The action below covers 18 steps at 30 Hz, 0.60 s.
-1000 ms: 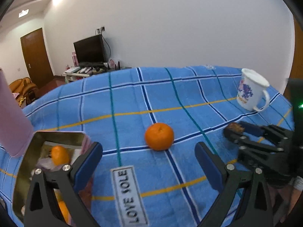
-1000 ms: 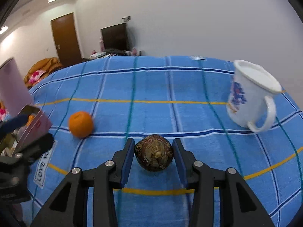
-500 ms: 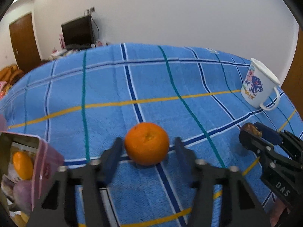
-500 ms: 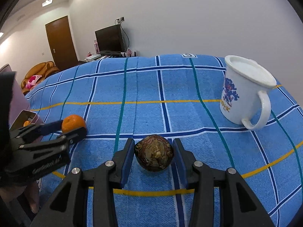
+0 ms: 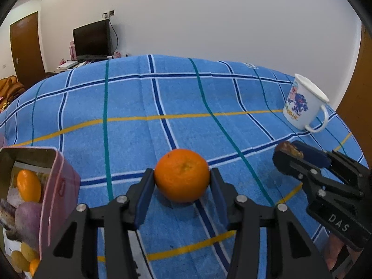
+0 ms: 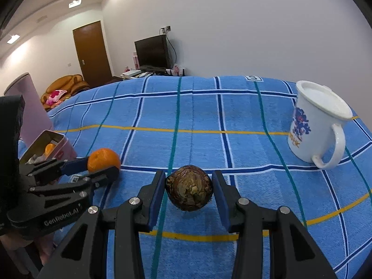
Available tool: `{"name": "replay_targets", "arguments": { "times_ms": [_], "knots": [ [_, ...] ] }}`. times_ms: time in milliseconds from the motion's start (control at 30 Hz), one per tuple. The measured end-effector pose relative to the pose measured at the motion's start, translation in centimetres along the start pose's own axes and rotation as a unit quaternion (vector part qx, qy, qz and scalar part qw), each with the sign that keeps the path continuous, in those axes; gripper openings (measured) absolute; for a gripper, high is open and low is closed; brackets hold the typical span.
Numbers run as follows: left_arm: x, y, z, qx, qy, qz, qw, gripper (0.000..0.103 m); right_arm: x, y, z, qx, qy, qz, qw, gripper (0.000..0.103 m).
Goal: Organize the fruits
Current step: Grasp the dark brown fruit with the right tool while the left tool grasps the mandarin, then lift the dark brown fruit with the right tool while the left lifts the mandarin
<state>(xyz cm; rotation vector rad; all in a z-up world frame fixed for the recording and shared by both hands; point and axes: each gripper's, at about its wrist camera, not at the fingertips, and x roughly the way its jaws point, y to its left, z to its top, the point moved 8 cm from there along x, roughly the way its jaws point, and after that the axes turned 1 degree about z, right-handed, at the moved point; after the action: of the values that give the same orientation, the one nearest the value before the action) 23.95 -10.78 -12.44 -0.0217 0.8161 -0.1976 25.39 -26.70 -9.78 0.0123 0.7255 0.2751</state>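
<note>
The left tool is narrowed around an orange that sits on the blue plaid cloth; its blue pads bear on both flanks of the fruit, so the tool is clenched on the orange, with the fruit's underside on the cloth. From the right wrist view the same left tool reaches in from the left edge, one finger behind the orange and one in front of it. The right tool stands narrowed about a dark brown, rough-skinned round fruit that also rests on the cloth. Its left pad lies against the fruit's side, while at the right pad a thin gap seems to show, so I cannot tell whether that grip is firm. From the left wrist view the right tool enters from the right, with the brown fruit showing between its tips. At the left edge stands a pink tin, open, with an orange-yellow fruit and other pieces inside; it is near the orange but apart from it. A white mug with a blue printed figure stands upright at the far right of the cloth, its handle turned toward the near right, well apart from both fruits.
</note>
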Motion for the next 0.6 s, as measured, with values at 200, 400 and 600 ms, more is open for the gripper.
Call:
{"name": "replay_targets", "arguments": {
  "times_ms": [200,400,600],
  "knots": [
    [-1.0,-0.3,0.2,0.007,-0.026,0.003,0.9996,0.050,-0.9,0.2,0.2,-0.005,-0.020,0.002,1.000,0.043],
    [-2.0,-0.1,0.5,0.006,-0.051,0.004,0.9987,0.050,-2.1,1.1,0.4,-0.024,-0.047,0.002,0.999,0.043],
    [-3.3,-0.3,0.5,0.015,-0.078,0.011,0.9968,0.050,-2.7,1.2,0.5,-0.028,-0.061,-0.001,0.998,0.043]
  ]
}}
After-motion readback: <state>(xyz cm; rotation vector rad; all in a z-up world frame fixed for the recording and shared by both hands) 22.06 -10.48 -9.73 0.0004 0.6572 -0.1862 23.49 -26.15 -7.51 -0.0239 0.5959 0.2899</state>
